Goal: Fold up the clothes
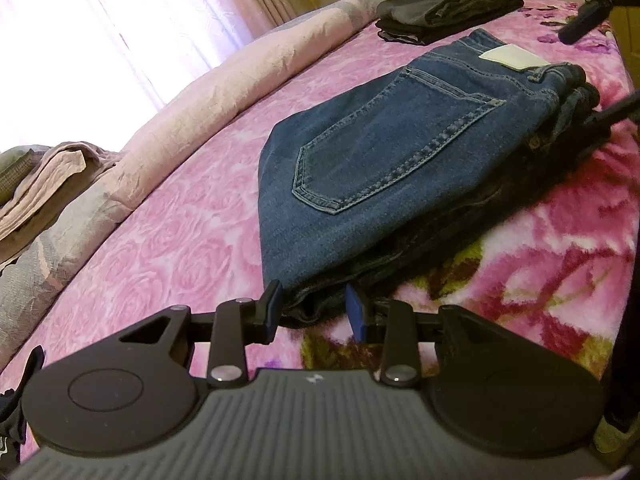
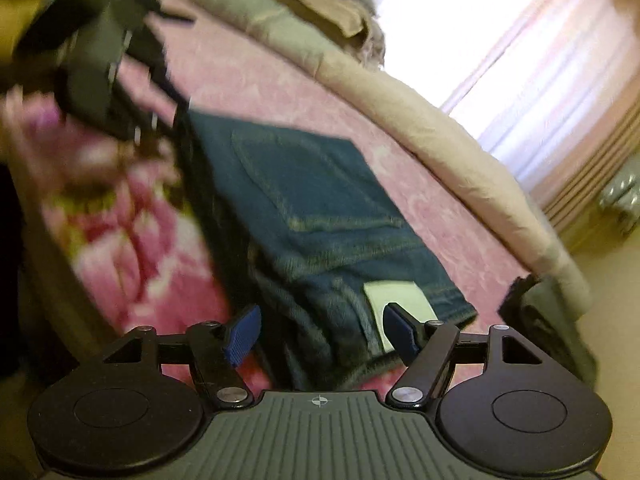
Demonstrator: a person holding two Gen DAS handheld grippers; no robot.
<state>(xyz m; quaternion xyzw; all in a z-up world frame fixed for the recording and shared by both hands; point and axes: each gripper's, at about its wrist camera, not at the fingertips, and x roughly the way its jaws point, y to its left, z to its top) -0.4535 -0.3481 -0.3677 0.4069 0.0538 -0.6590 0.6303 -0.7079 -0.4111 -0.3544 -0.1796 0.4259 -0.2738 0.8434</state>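
Note:
Folded blue jeans (image 1: 384, 168) lie on the pink floral blanket (image 1: 168, 248), back pocket up, with a white waist label (image 1: 512, 56). My left gripper (image 1: 316, 312) is open, its blue-padded fingers on either side of the near folded edge of the jeans. In the right wrist view the jeans (image 2: 312, 208) lie ahead, the white label (image 2: 400, 304) near my right gripper (image 2: 320, 332), which is open and empty just above the waistband end. The left gripper shows blurred at the far end (image 2: 112, 80).
A rolled pale pink quilt (image 1: 224, 92) runs along the far side of the bed. A stack of folded dark clothes (image 1: 448, 8) sits beyond the jeans. A crumpled beige garment (image 1: 44, 184) lies at the left. Bright curtained window (image 1: 100, 32) behind.

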